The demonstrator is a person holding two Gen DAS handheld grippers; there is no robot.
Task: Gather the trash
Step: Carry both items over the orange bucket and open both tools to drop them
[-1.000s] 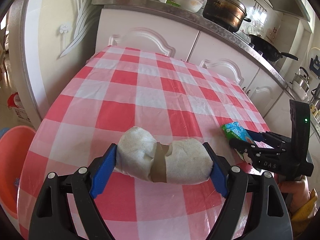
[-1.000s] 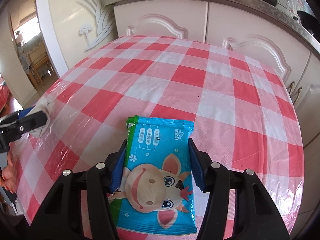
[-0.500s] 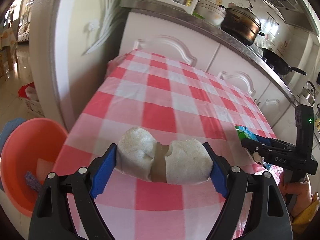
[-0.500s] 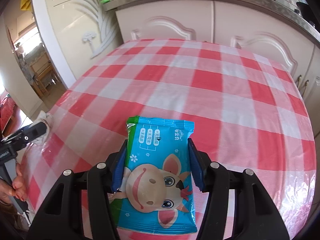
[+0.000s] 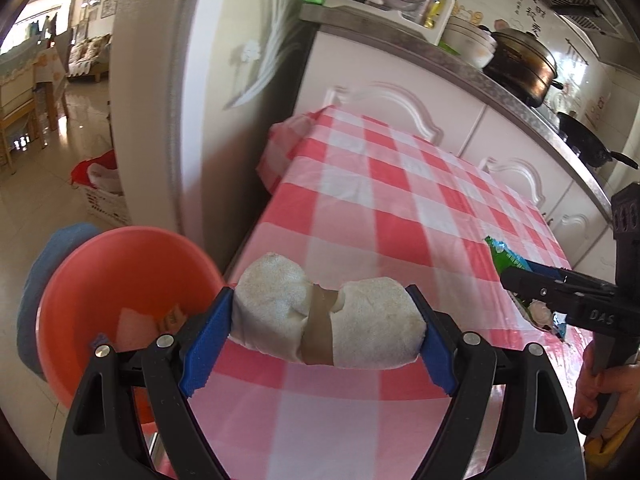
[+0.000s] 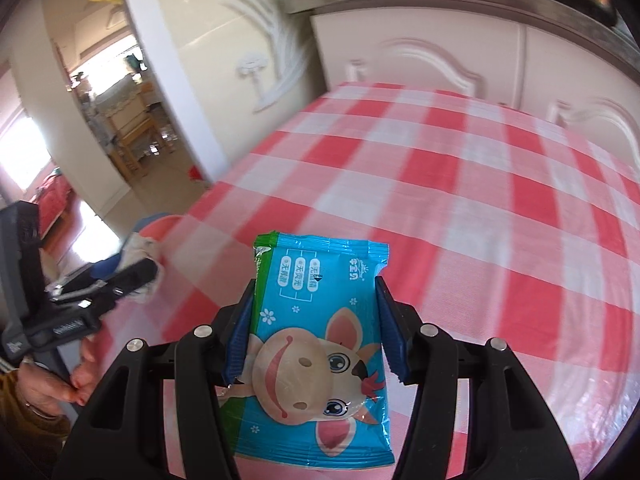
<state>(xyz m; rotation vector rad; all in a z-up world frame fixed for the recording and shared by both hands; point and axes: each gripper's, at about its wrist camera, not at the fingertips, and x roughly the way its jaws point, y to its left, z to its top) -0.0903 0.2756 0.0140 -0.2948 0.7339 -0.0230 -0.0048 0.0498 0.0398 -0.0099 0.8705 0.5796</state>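
My left gripper [image 5: 320, 320] is shut on a white paper wad [image 5: 276, 308] bound with brown tape, held above the left edge of the red-and-white checked table [image 5: 400, 208]. An orange basin [image 5: 120, 272] with scraps inside stands on the floor just left of it. My right gripper [image 6: 316, 320] is shut on a blue wet-wipe packet [image 6: 320, 280] with a cartoon pig, held over the table. The right gripper [image 5: 560, 292] with the packet [image 5: 500, 252] shows at the right of the left wrist view. The left gripper [image 6: 120, 280] shows at the left of the right wrist view.
White cabinets [image 5: 400, 104] with a steel counter stand behind the table, bearing a pot [image 5: 520, 68] and a wok [image 5: 588, 140]. A white pillar [image 5: 168, 100] rises beside the table's left edge. A red-and-white bag [image 5: 100, 176] lies on the tiled floor.
Both grippers have swung left with their loads. The left gripper now hangs at the table's left edge with the orange basin close beside it.
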